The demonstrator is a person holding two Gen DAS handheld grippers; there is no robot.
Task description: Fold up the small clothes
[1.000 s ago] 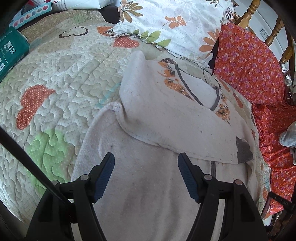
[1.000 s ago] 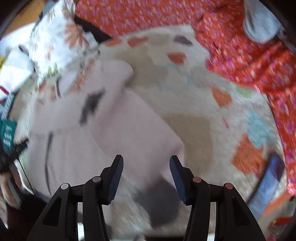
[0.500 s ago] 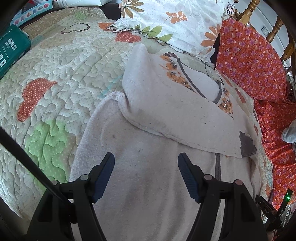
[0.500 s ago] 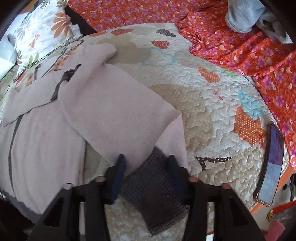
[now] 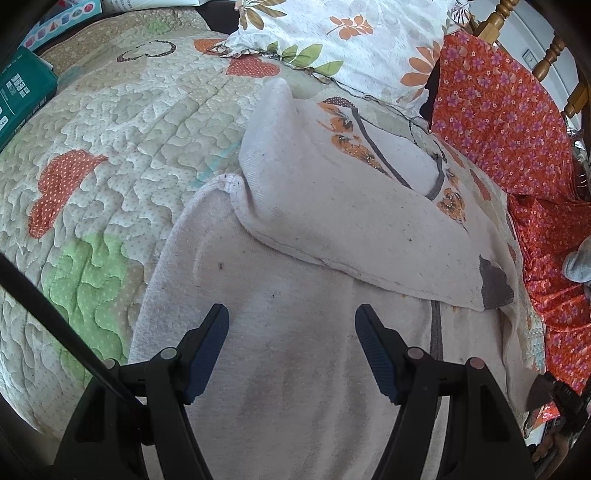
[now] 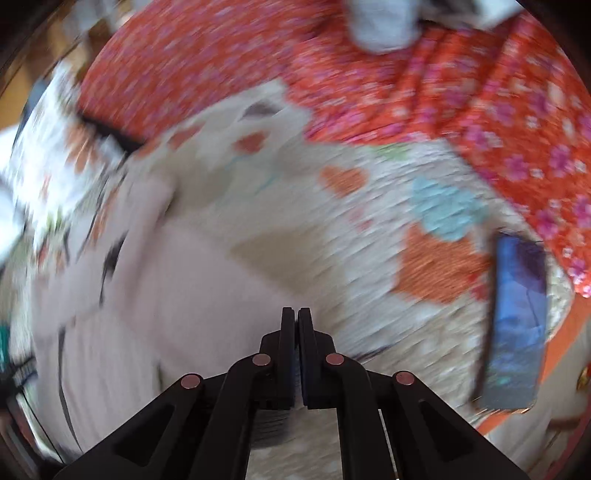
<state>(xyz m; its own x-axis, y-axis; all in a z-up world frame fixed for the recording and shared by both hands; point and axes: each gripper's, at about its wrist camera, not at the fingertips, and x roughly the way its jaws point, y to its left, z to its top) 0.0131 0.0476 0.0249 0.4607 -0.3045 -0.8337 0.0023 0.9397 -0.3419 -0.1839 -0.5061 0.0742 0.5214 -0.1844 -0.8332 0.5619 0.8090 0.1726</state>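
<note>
A pale pink long-sleeved top [image 5: 295, 369] lies flat on the quilt [image 5: 110, 147]. One sleeve [image 5: 351, 221] is folded across its chest, its grey cuff [image 5: 495, 288] to the right. My left gripper [image 5: 291, 325] hovers open over the top's body with nothing between its fingers. In the blurred right wrist view my right gripper [image 6: 296, 314] has its jaws pressed together at the end of the other pink sleeve [image 6: 192, 288]. A strip of ribbed grey cuff [image 6: 271, 421] shows under the fingers, pinched between them.
A floral pillow [image 5: 351, 37] and red flowered cloth [image 5: 498, 122] lie beyond the top. A green box [image 5: 22, 92] sits at the far left. A dark phone [image 6: 517, 325] rests on the quilt [image 6: 332, 229] right of my right gripper, and grey clothing [image 6: 384, 26] lies further off.
My right gripper came down around the grey cuff, then shut and swung, blurring its view. My left gripper stayed open over the top, with only a slight shift in view.
</note>
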